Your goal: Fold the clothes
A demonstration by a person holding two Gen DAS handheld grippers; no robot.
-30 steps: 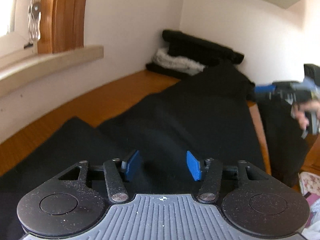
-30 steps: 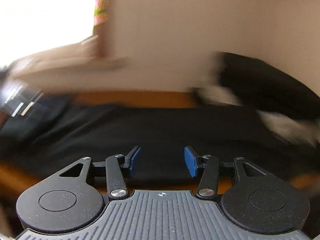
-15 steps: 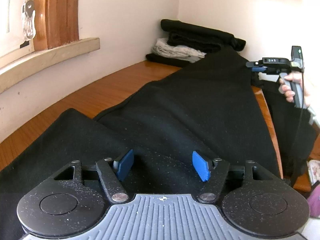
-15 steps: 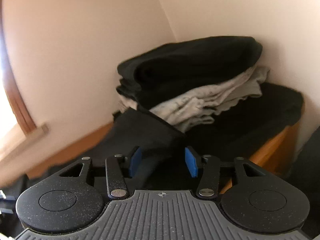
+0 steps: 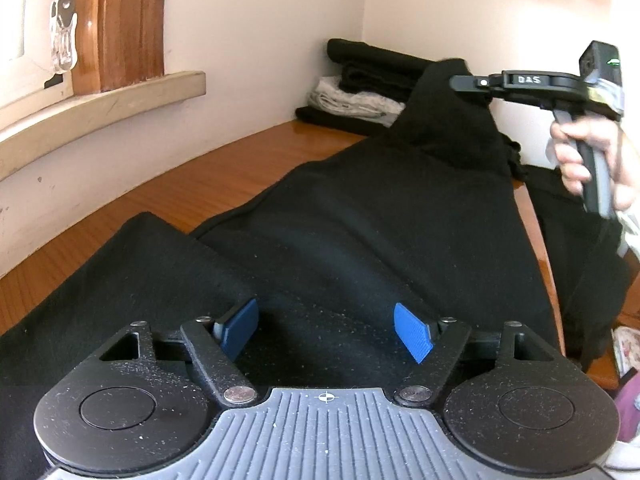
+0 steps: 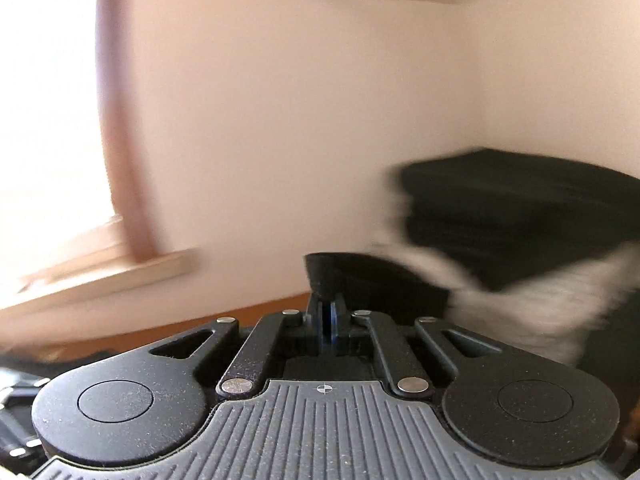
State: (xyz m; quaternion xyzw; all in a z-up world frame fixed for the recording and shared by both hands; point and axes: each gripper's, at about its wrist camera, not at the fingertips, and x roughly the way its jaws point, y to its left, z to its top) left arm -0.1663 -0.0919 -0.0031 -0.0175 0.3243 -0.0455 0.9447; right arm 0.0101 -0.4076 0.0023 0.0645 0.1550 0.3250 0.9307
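The right tool (image 5: 460, 82), gripped by a hand (image 5: 588, 160), pinches the black garment's (image 5: 360, 232) end, lifted off the surface (image 5: 240, 160). The left tool (image 5: 326, 330), tilted downward, is opening, clamping nothing.

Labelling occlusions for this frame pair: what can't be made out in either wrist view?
- Right wrist view: motion blur smears the folded clothes stack and window sill.
- Right wrist view: the right gripper is shut on the black garment; the garment's remainder is hidden below the gripper body.
- Left wrist view: the left gripper body covers the garment's near edge; its jaws are opening, nothing pinched.
- Left wrist view: the hand is cut by the right edge.
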